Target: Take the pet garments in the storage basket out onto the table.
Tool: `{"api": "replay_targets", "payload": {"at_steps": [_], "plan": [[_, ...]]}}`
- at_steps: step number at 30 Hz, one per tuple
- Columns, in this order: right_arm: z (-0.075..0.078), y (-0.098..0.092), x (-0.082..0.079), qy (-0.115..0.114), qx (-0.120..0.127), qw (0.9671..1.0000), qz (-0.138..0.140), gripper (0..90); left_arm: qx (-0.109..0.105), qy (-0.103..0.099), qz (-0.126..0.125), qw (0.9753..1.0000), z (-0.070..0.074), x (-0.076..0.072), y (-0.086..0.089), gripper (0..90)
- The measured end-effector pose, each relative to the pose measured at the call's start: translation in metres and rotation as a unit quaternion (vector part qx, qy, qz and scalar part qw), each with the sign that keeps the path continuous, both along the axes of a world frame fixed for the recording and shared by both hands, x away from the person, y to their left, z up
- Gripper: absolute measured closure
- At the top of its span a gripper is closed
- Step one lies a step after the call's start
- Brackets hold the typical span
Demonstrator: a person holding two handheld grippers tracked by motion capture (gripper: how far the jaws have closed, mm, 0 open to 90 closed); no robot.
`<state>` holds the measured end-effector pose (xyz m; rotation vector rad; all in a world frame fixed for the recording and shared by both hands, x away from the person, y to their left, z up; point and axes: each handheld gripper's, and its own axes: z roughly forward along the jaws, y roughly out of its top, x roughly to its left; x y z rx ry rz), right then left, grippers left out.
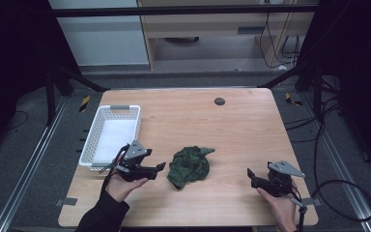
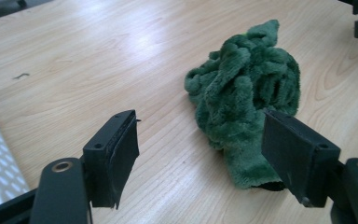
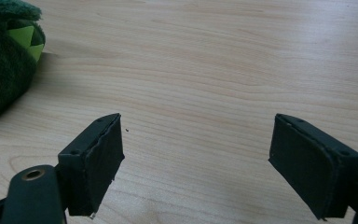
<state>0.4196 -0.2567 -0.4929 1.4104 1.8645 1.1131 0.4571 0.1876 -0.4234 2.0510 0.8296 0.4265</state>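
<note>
Nearest us, two forearms come in over the front edge of the surface [image 1: 232, 145], pale wood with a clear grain, each hand carrying its tongs. The left tongs [image 1: 157, 168] are spread wide with nothing between the jaws, low over the wood. The right tongs [image 1: 252, 177] are also wide open and empty, with bare wood between the jaws.

Between the two tongs lies the green cloth [image 1: 189, 166], just beyond the left tongs' tips and well apart from the right ones. From the left gripper view the cloth [image 2: 244, 100] is a crumpled, fluffy heap, deep green, with one flatter flap lying by the right-hand jaw. Its longer run goes from near the left tongs away toward the far right, ending in a small tip. In the right gripper view a brighter yellow-green patch shows on the cloth [image 3: 2, 60], at the far left of those tongs.

Behind the left tongs sits a white basket [image 1: 94, 137] with perforated walls, close to the surface's left edge. Farther back, a small dark round spot [image 1: 219, 101] marks the wood. Beyond that: grey floor, black frame legs, cables at the right, a pale cabinet.
</note>
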Motion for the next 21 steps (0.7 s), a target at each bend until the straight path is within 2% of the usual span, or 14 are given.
{"api": "replay_targets", "payload": {"at_steps": [7, 8, 12, 17, 21], "plan": [[0.0, 0.0, -0.001, 0.0, 0.001, 1.0, 0.002, 16.9, -0.008, -0.001, 0.026, 0.9996, -0.015, -0.009, 0.014, 26.8], [0.0, 0.0, -0.001, -0.002, -0.003, 1.0, 0.002, 16.8, -0.016, 0.001, 0.032, 0.9994, -0.019, -0.013, 0.021, 26.7], [0.0, 0.0, -0.002, -0.003, -0.006, 1.0, 0.002, 16.6, -0.017, 0.001, 0.048, 0.9987, -0.028, -0.021, 0.033, 26.7], [0.0, 0.002, -0.003, -0.002, -0.007, 1.0, 0.005, 16.4, -0.005, 0.002, 0.059, 0.9983, -0.037, -0.032, 0.044, 27.0], [0.0, 0.002, -0.003, -0.001, -0.008, 0.9999, 0.005, 16.1, -0.004, 0.001, 0.063, 0.998, -0.039, -0.04, 0.053, 27.0]]}}
